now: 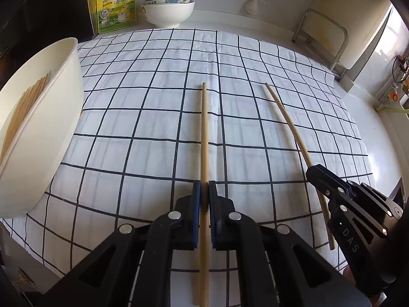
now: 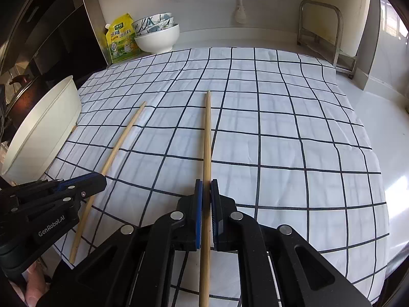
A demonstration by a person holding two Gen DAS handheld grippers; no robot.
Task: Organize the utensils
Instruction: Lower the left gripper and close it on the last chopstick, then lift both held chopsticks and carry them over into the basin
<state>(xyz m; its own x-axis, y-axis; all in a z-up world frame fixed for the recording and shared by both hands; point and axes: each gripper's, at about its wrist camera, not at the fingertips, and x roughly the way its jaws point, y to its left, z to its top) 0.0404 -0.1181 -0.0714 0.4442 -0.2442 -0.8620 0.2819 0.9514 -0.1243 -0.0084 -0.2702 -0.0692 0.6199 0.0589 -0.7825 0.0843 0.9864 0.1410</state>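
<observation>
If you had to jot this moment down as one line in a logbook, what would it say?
left gripper: shut on chopstick | right gripper: shut on second chopstick | cream tub: holds more chopsticks

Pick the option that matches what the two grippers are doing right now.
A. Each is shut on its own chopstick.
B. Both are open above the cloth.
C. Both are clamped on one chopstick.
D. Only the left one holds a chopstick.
A: the left gripper pinches the left chopstick and the right gripper pinches the right chopstick, two separate sticks lying apart on the checked cloth.
</observation>
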